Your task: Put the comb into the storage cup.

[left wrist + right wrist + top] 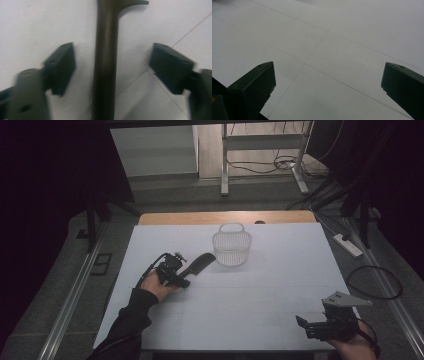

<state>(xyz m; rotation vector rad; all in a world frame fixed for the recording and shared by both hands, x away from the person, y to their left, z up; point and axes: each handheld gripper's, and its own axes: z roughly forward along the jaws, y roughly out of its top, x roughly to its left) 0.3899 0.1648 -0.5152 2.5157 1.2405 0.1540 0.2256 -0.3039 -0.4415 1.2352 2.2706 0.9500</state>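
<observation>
At the left, the left gripper [186,276] straddles the handle of a dark comb [105,62] lying flat on the white table [240,310]; its jaws stand apart with the handle between them, bare table showing on both sides, so nothing is clamped yet. The comb's toothed end points ahead of the jaws toward the mesh basket [231,248], which stands just beyond its tip. The handle sits nearer one pad than the other, so I judge that a close from here could nudge it sideways or pivot it, giving a skewed hold that swings against the basket's rim. At the far right, the right gripper [312,326] rests open over bare table, well apart from the comb.
</observation>
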